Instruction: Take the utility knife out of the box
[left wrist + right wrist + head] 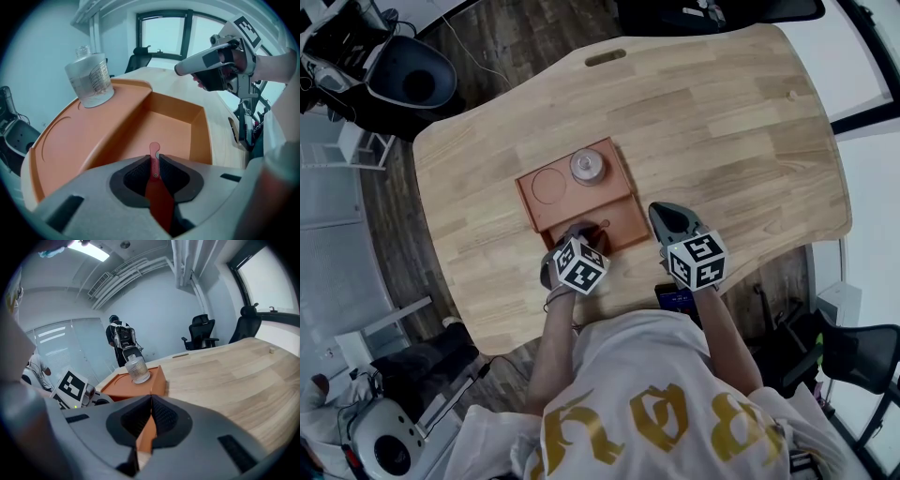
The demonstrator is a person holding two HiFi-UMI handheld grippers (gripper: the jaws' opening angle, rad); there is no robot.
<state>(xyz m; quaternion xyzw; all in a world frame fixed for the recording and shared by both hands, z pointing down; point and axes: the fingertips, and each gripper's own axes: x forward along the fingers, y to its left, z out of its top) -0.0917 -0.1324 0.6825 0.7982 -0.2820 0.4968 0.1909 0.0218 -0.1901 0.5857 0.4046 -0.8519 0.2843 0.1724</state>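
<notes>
Utility knife [158, 197]: red and thin, clamped edge-on between the left jaws. Its rounded tip pokes just past them, above the near end of the box's sunken compartment. Whether it touches the box cannot be told.
Left gripper [154, 163]: jaws narrow, pressed on the knife from both sides, at the near edge of the box.
Box [70, 140]: orange, resting on the counter, with a raised deck to the left and an open sunken compartment [173, 124] to the right.
Jar [90, 79]: clear ribbed glass, upright on the raised deck.
Right gripper [151, 401]: jaws closed together with nothing between them, held just beside the box's right side over the counter.
Counter [722, 141]: pale wood with rounded edges.
</notes>
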